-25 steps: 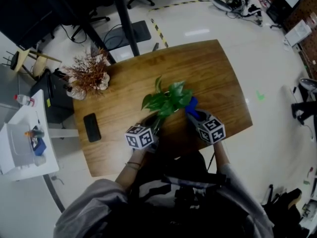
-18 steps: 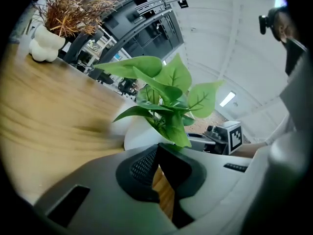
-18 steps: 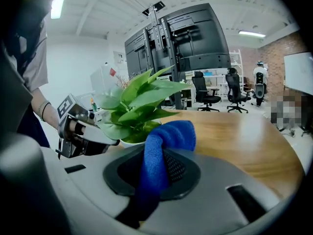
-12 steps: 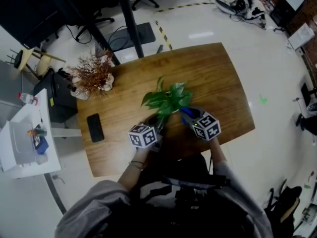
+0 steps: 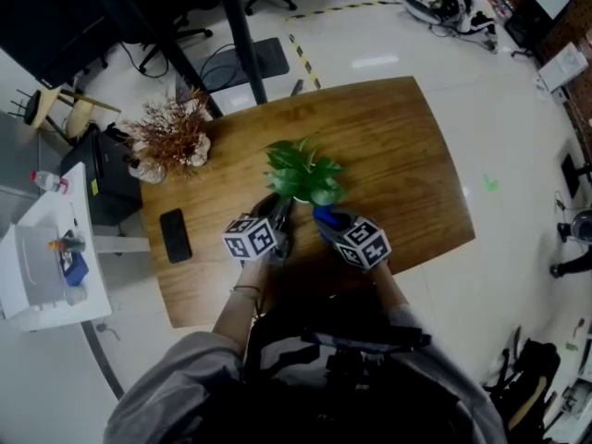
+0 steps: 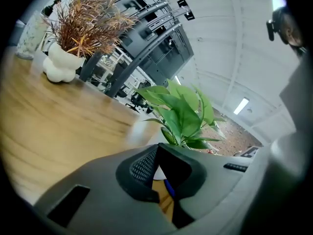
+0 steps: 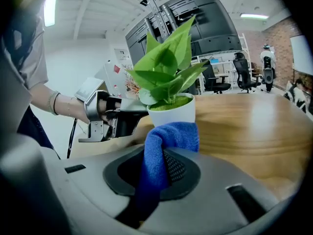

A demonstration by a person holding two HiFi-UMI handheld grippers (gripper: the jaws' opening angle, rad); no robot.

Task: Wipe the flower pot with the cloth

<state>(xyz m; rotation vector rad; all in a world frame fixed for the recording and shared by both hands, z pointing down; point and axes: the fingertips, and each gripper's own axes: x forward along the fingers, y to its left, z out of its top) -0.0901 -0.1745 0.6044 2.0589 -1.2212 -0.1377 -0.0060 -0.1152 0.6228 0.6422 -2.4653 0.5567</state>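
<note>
A blue cloth (image 7: pixel 168 142), a white flower pot (image 7: pixel 173 114) with green leaves (image 7: pixel 164 67) and a brown wooden bench (image 7: pixel 244 126) are being shown.

Surface (image 5: pixel 407 155): wooden top, visible grain, rounded corners, warm brown. Three items sit directly on it.
- Flower pot (image 7: pixel 171 115): white, upright, green plant (image 5: pixel 301 174) in it, roughly mid-surface. In the head view the leaves hide the pot body.
- Dried arrangement (image 5: pixel 171 137): brown twiggy stems in a lumpy white vase (image 6: pixel 59 65), upright. Well left of the flower pot and farther from the person, near the surface's edge.
- Phone (image 5: pixel 174 236): black, lying flat. Well left of the flower pot and a bit nearer the person, apart from the vase.
</note>
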